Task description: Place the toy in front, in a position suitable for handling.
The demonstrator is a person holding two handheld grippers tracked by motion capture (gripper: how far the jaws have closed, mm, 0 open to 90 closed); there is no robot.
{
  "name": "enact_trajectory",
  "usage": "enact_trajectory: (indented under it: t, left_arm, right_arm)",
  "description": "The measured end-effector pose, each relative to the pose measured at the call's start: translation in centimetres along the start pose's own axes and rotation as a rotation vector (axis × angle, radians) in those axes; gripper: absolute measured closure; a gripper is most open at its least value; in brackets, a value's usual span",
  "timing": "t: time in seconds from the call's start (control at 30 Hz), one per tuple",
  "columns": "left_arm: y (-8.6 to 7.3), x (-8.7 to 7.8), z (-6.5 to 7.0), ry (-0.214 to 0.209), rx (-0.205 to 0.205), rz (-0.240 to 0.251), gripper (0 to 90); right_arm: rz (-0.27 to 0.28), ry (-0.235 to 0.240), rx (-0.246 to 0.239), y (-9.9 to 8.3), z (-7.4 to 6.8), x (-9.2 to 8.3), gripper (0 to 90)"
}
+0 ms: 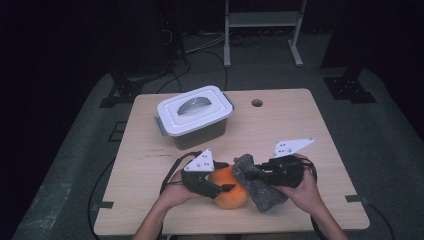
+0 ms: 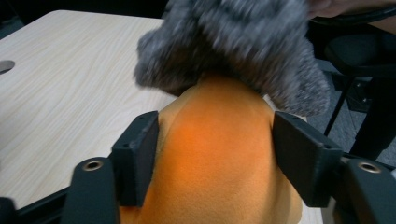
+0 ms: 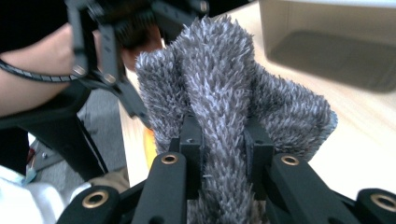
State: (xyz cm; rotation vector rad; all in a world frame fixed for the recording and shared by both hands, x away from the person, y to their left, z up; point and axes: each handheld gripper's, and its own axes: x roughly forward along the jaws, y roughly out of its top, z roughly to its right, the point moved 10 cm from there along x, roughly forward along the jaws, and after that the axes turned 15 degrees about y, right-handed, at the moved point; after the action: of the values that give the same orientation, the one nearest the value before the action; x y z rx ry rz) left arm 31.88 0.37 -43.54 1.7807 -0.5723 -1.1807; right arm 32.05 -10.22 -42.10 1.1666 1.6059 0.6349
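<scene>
Orange ball (image 1: 229, 192) sits at the table's (image 1: 310, 130) 6 o'clock edge, between the jaws of the left gripper (image 1: 216, 189), which straddle it; contact on both sides cannot be confirmed. Grey cloth (image 1: 257, 186) drapes its 3 o'clock side, clamped in the right gripper (image 1: 250, 174). Wiping appears under way, unfinished. Lidded box (image 1: 195, 117) stands at 11 o'clock. No legible writing.

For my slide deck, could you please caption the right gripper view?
Right gripper pinching a fuzzy grey cloth above the pale wooden table.
</scene>
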Motion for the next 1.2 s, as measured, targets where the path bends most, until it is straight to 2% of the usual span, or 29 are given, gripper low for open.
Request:
enact_trajectory:
  t: [0.13, 0.27, 0.3, 0.33, 0.43, 0.47, 0.53, 0.57, 0.6, 0.63, 0.7, 0.77, 0.83, 0.87, 0.9, 0.93, 1.0, 1.1, 1.13, 1.17, 1.2]
  left_arm:
    - [-0.6, 0.2, -0.3, -0.021, -0.02, -0.029, 17.7]
    - [-1.5, 0.3, -0.6, -0.06, -0.053, -0.048, 10.3]
    - [-1.5, 0.3, -0.6, -0.06, -0.053, -0.048, 9.8]
    - [-1.9, 0.4, -0.6, -0.092, -0.094, -0.05, 9.1]
    - [-2.5, 0.3, -0.6, -0.14, -0.126, -0.058, 8.4]
    - [-2.5, 0.3, -0.6, -0.14, -0.126, -0.058, 8.4]
    - [-2.9, 0.1, -0.7, -0.171, -0.13, -0.056, 10.0]
    - [-2.9, 0.1, -0.7, -0.171, -0.13, -0.056, 13.1]
    - [-3.0, 0.0, -0.6, -0.172, -0.12, -0.051, 16.7]
    - [-3.0, 0.0, -0.6, -0.172, -0.12, -0.051, 22.9]
    - [-2.5, -0.3, -0.8, -0.135, -0.09, -0.037, 29.9]
    - [-1.9, -0.6, -1.0, -0.107, -0.078, -0.03, 33.0]
    - [-1.5, -0.9, -1.2, -0.06, -0.038, -0.036, 34.4]
    - [-1.4, -0.9, -1.2, -0.03, -0.009, -0.056, 34.5]
    - [-1.4, -0.9, -1.2, -0.03, -0.009, -0.056, 34.5]
    - [-1.4, -0.9, -0.9, -0.008, 0.038, -0.079, 34.6]
    - [-1.2, -0.7, -0.5, -0.01, 0.055, -0.08, 34.5]
    - [-1.1, -0.3, -0.3, -0.006, 0.047, -0.076, 32.4]
    - [-1.1, -0.1, -0.3, -0.005, 0.039, -0.074, 31.3]
    - [-1.1, -0.1, -0.3, -0.005, 0.039, -0.074, 29.3]
    - [-1.3, 0.1, -0.4, -0.008, 0.028, -0.073, 26.6]
  right_arm:
    - [-0.012, 0.037, 0.045, -1.4, 0.5, 0.7, 73.8]
    - [-0.008, 0.042, 0.051, -1.9, 0.5, 0.7, 73.8]
    - [-0.013, 0.041, 0.05, -2.0, 0.5, 0.6, 73.8]
    - [-0.019, 0.038, 0.052, -2.2, 0.4, 0.6, 73.8]
    - [-0.027, 0.036, 0.06, -2.8, 0.5, 0.6, 73.8]
    - [-0.027, 0.036, 0.06, -2.8, 0.5, 0.6, 73.8]
    - [-0.043, 0.033, 0.079, -4.0, 0.6, 0.6, 73.8]
    - [-0.043, 0.033, 0.079, -4.0, 0.6, 0.6, 73.8]
    - [-0.053, 0.033, 0.091, -4.7, 0.8, 0.6, 73.8]
    - [-0.053, 0.033, 0.091, -4.7, 0.8, 0.6, 73.8]
    - [-0.071, 0.017, 0.104, -5.4, 1.0, 0.1, 73.7]
    - [-0.054, 0.013, 0.101, -5.0, 0.9, -0.4, 73.8]
    - [-0.041, 0.0, 0.081, -4.2, 0.7, -0.9, 73.8]
    - [-0.029, -0.003, 0.065, -3.6, 0.5, -1.1, 73.9]
    - [-0.029, -0.003, 0.065, -3.6, 0.5, -1.1, 73.9]
    - [0.0, -0.005, 0.035, -2.0, 0.0, -1.4, 73.9]
    - [0.019, 0.003, 0.01, -0.7, -0.5, -1.4, 73.9]
    - [0.02, 0.006, -0.013, 0.2, -0.9, -0.8, 73.8]
    - [-0.002, 0.011, -0.027, 0.3, -1.1, 0.1, 73.9]
    - [-0.002, 0.011, -0.027, 0.3, -1.1, 0.1, 73.9]
    - [-0.04, 0.0, -0.027, -0.2, -0.8, 1.0, 73.8]
